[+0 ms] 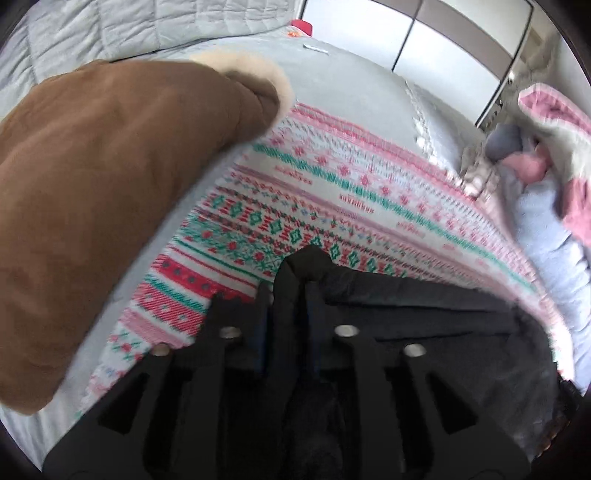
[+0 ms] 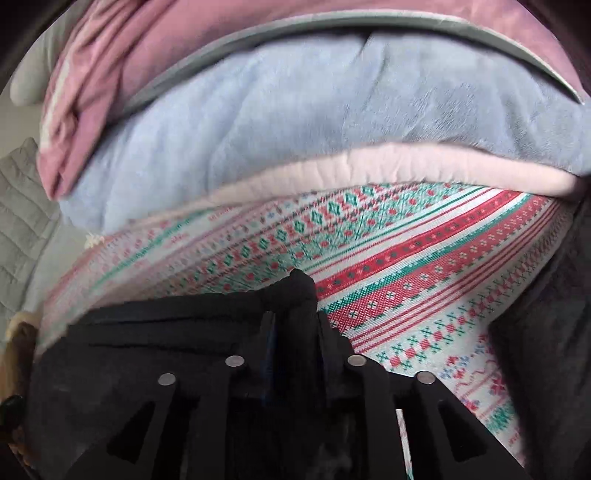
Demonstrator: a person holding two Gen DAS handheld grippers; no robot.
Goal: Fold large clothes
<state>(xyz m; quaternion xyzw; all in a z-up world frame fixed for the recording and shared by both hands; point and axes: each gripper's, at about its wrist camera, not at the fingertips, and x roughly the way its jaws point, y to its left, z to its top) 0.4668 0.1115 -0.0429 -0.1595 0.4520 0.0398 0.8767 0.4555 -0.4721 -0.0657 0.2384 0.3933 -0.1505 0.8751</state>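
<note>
Left gripper (image 1: pixel 286 291): both black fingers are pinched tight on a bunched peak of thick black fabric garment (image 1: pixel 424 314); no gap shows between the jaws beyond the cloth itself.
Right gripper (image 2: pixel 293 317): closed just as tightly on another gathered peak of the same black garment (image 2: pixel 147 325), the fabric poking up past the fingertips.
Black garment: stretched between the two grippers, its edge running rightward from the left gripper and leftward from the right one; it lies over the near part of the patterned blanket.
Patterned blanket (image 1: pixel 332 192): a woven white throw with red, green and pink banded motifs, spread flat across the bed under the garment; seen again in the right wrist view (image 2: pixel 406 258).
Brown coat (image 1: pixel 92 184): a tan suede-like coat with a cream fleece trim (image 1: pixel 258 74), lying at the left, its edge overlapping the blanket.
Grey bedsheet (image 1: pixel 351 85): plain surface beyond the blanket.
Grey quilted cover (image 1: pixel 110 26): heaped at the far end of the bed.
Pile at the right: a pale blue plush fabric (image 2: pixel 295 122) sits on a light pink ribbed-edge cloth (image 2: pixel 406 162), touching the blanket's far border; a mauve pink cloth (image 2: pixel 122 74) lies on top.
Sharpness: both views are motion-blurred, so finer details cannot be told.
</note>
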